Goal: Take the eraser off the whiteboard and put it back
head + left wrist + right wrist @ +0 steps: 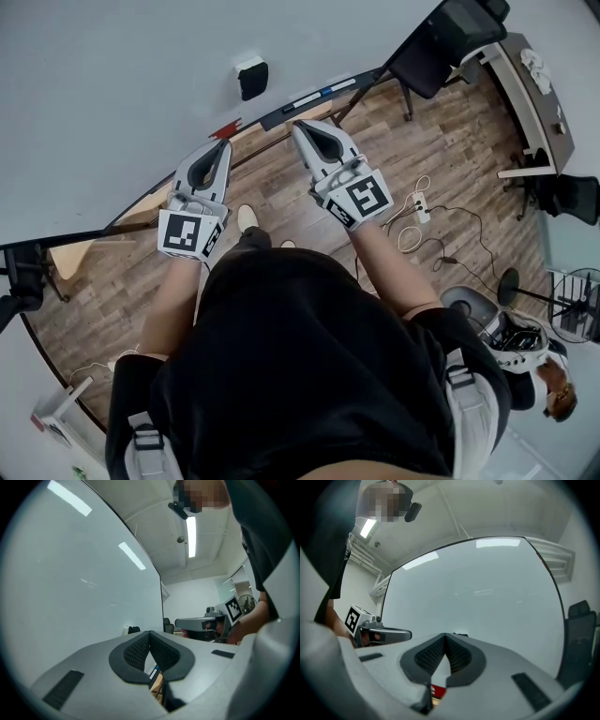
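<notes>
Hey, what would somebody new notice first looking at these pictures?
Two handheld grippers sit at the middle of the head view: the left gripper and right gripper, side by side, both shut and empty, aimed at the big whiteboard. Beyond their tips, a small dark eraser sticks on that board.

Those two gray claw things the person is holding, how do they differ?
In the head view the left gripper leans rightward and the right gripper leftward, so they angle toward each other. The left gripper's cube shows a different black pattern from the right gripper's. Shared: both are shut, empty, and aimed at the whiteboard, short of the eraser.
</notes>
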Demonstrator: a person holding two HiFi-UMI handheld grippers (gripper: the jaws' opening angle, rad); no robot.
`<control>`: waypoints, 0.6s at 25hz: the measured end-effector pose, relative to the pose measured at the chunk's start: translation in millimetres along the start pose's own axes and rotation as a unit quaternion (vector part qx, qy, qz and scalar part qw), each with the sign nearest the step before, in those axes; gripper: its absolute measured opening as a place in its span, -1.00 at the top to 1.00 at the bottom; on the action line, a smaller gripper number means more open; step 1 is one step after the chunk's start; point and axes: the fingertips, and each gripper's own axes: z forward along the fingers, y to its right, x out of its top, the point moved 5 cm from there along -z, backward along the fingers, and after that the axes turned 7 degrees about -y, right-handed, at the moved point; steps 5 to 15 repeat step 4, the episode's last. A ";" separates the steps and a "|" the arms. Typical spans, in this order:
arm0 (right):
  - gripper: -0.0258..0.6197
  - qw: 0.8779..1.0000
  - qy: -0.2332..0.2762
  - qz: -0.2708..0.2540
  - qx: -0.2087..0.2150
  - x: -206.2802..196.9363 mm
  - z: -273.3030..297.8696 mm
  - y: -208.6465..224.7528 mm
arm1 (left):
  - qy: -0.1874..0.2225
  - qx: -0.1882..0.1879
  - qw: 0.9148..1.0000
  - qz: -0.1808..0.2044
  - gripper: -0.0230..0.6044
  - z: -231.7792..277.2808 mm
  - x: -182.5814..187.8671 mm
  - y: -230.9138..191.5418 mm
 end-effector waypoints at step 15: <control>0.92 1.000 0.001 0.006 0.003 0.6 -0.9 -3.8 | -0.002 0.000 1.000 0.002 0.94 -3.5 -0.2 0.3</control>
